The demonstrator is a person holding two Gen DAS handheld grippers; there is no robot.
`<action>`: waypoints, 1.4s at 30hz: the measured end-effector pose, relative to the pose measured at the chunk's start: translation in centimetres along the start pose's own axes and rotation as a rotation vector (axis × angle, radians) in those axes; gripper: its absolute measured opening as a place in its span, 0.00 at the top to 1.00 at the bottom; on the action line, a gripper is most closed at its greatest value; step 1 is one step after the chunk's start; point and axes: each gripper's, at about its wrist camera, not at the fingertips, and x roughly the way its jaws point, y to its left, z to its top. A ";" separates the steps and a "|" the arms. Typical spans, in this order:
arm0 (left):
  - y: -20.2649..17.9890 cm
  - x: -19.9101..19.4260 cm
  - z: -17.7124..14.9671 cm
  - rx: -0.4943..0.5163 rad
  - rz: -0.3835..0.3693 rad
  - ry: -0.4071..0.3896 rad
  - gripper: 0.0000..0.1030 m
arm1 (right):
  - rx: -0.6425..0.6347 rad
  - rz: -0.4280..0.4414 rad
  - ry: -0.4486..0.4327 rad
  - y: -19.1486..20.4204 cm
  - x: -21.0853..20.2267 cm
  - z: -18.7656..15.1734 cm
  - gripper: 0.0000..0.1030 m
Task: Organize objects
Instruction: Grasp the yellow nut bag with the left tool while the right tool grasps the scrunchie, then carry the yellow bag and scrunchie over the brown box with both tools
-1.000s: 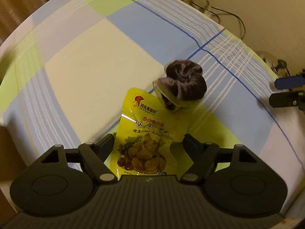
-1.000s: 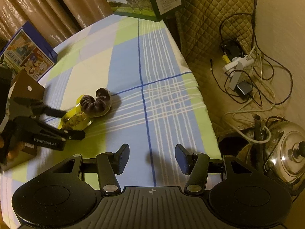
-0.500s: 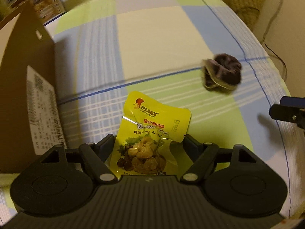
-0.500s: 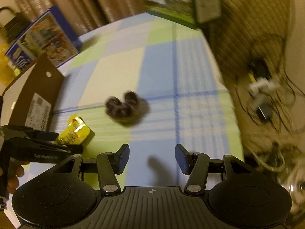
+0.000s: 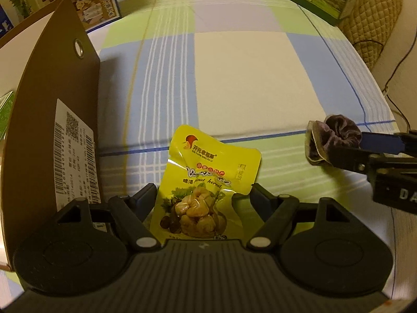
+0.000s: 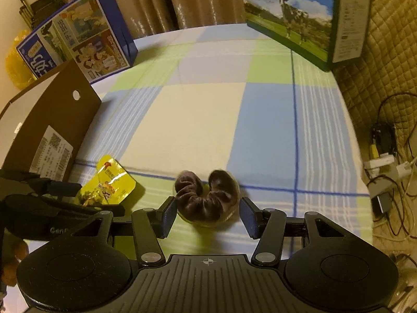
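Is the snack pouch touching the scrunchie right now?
Apart. The left wrist view shows bare cloth between the snack pouch and the scrunchie.

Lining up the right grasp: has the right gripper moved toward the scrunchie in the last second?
Yes. The right gripper has come forward and left across the checked cloth; its open fingers now flank the dark scrunchie.

Warm, dim light falls on a table [image 6: 265,130] under a blue, green and cream checked cloth. Brown curtains [image 6: 166,0] hang behind; a quilted tan cover [image 6: 385,60] and tangled cables [image 6: 391,156] sit right.
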 end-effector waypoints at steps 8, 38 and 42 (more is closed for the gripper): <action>-0.1 -0.1 -0.1 -0.004 0.001 -0.001 0.27 | -0.020 0.021 -0.003 0.3 1.8 -0.2 0.60; 1.9 -5.0 -9.8 0.026 -0.047 0.048 0.27 | -0.060 0.087 0.094 3.6 -4.6 -9.5 0.70; 3.3 -6.0 -11.9 0.006 -0.044 0.051 0.27 | -0.087 0.110 0.103 4.9 -5.0 -10.4 0.70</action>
